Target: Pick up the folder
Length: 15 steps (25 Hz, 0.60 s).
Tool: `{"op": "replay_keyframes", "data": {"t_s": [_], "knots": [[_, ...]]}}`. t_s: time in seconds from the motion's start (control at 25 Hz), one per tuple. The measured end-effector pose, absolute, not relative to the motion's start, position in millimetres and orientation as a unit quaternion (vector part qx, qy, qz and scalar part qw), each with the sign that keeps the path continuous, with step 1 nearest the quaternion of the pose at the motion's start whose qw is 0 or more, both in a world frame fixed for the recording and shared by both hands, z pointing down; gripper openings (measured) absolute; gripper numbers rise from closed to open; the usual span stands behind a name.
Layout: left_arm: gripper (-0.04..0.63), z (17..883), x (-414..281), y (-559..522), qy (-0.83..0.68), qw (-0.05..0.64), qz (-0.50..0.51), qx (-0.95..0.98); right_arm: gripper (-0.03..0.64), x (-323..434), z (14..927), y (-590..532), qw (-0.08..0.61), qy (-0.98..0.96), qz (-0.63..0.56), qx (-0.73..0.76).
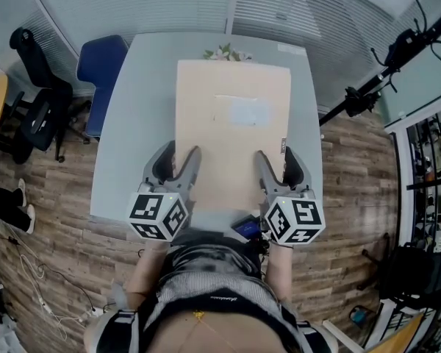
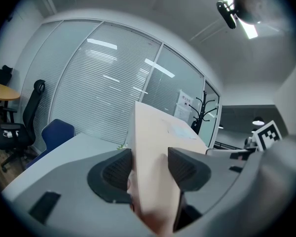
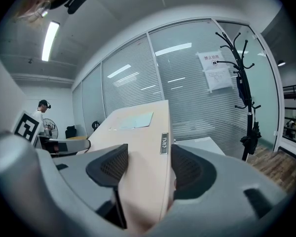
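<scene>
A thick beige folder [image 1: 233,123] with a pale label on its top face hangs over the grey table [image 1: 136,131], its long side running away from me. My left gripper [image 1: 182,151] is shut on its near left edge, one jaw above and one below. My right gripper [image 1: 273,154] clamps the near right edge the same way. In the left gripper view the folder [image 2: 155,142] fills the gap between the ribbed pads [image 2: 116,169]. In the right gripper view the folder [image 3: 143,147], with a small metal tag on its spine, sits between the pads [image 3: 190,169].
A small plant [image 1: 226,52] stands at the table's far edge, just beyond the folder. A blue chair [image 1: 99,65] and a black office chair [image 1: 37,94] stand to the left. A black stand [image 1: 371,87] is at the right. A coat rack [image 3: 241,83] and a person [image 3: 39,115] show in the room.
</scene>
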<state>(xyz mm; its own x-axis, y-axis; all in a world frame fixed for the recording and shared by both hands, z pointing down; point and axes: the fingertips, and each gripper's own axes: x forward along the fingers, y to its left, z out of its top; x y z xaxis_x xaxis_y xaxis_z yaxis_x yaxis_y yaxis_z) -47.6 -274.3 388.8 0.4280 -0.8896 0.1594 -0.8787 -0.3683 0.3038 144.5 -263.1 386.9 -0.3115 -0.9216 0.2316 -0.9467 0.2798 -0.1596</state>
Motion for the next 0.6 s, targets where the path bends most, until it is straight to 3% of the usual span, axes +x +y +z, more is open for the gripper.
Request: {"op": "replay_keyframes", "data": {"t_s": [0.6], "knots": [[0.222,383.7,-44.9,-273.3,-0.533,0.167,-0.017,0.829,0.269,148.0,381.5,-261.1,0.04,-0.797,0.129,0.588]]}}
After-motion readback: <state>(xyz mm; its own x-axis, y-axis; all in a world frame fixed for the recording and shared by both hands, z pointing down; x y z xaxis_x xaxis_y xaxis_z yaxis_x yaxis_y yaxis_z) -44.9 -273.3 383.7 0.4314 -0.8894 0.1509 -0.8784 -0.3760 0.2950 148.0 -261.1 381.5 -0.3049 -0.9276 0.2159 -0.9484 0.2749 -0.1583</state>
